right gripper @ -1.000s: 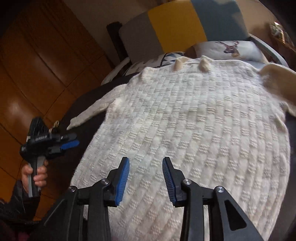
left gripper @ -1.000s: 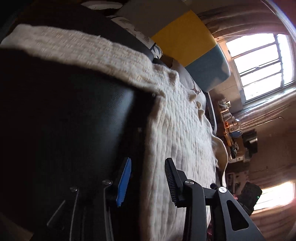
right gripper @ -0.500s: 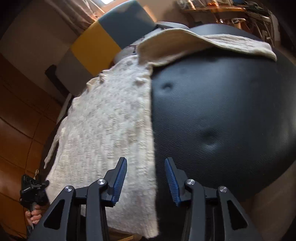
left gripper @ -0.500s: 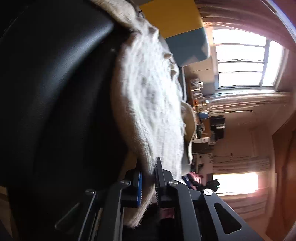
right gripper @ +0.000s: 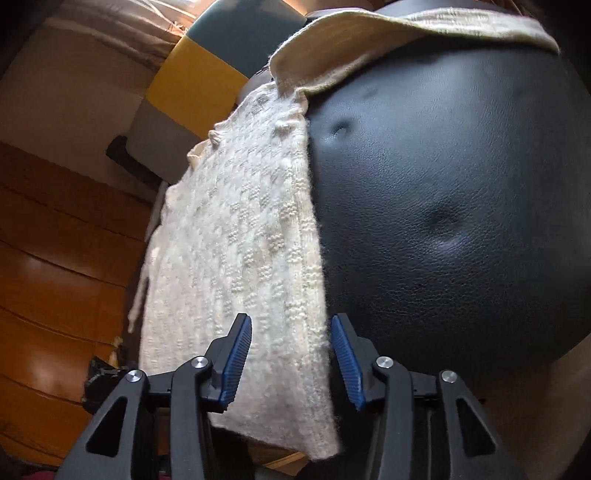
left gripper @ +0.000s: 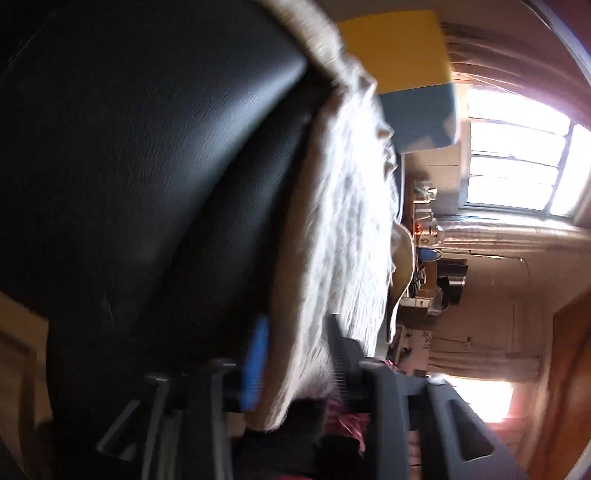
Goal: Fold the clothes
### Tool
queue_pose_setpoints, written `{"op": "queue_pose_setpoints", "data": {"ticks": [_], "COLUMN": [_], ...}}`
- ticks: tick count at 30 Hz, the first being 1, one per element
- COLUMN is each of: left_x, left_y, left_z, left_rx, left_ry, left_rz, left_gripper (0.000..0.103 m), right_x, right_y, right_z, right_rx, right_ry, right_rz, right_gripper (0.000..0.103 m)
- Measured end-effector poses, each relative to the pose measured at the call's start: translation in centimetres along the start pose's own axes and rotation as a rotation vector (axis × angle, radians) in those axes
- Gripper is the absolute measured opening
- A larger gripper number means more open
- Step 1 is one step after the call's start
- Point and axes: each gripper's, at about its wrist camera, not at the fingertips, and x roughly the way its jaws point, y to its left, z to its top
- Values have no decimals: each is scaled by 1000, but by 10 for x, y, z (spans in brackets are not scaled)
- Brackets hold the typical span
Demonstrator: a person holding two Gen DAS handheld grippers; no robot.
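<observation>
Our cream knitted sweater (right gripper: pixel 240 236) lies spread on a black leather seat (right gripper: pixel 443 184), its near hem hanging over the front edge, one sleeve (right gripper: pixel 388 26) flung across the far right. Our right gripper (right gripper: pixel 291 354) stands open, its blue pads (right gripper: pixel 236 358) straddling the hem's right corner without pinching it. Our left gripper (left gripper: pixel 295 354) has the opposite hem edge between its fingers; they look parted (the blur makes us hesitant), so we cannot tell if it grips. A striped cushion (right gripper: pixel 192 81) sits beyond. The risk, we judge: closing on only one knit layer, or on leather, would let the loose hem slip and the fold go crooked.
</observation>
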Motion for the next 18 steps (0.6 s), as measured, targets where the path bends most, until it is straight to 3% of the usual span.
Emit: {"op": "queue_pose_setpoints", "data": {"ticks": [4,6,7,9,11,12,14,16,18], "left_x": [21,34,34,34,16,15,15,20,17], "left_y": [-22,-35,-43,-59,-73,-68,-54,-37,-12], "left_z": [4,8,9,11,16,21,31,35,21], "left_rx": [70,107,97,69,87,79,56,44,24], "left_ry": [23,52,71,109,57,44,21,1,18], "left_rz": [-118,-119,-164,-265,-291,-215,-39,134,174], "left_gripper": [55,25,8,9,9,9,10,12,24], "right_x": [21,30,32,23,3,-5,-7,-4,-5], "right_y": [3,12,17,30,40,41,35,24,17], "right_z": [0,0,1,3,5,7,11,10,6], "right_rx": [27,-15,-25,-59,-97,-108,-111,-82,-52], "right_ry": [82,78,76,48,-12,-32,-33,-10,-8], "right_rz": [157,143,141,172,200,165,-17,-107,-123], "right_gripper": [47,35,32,27,26,26,26,27,42]}}
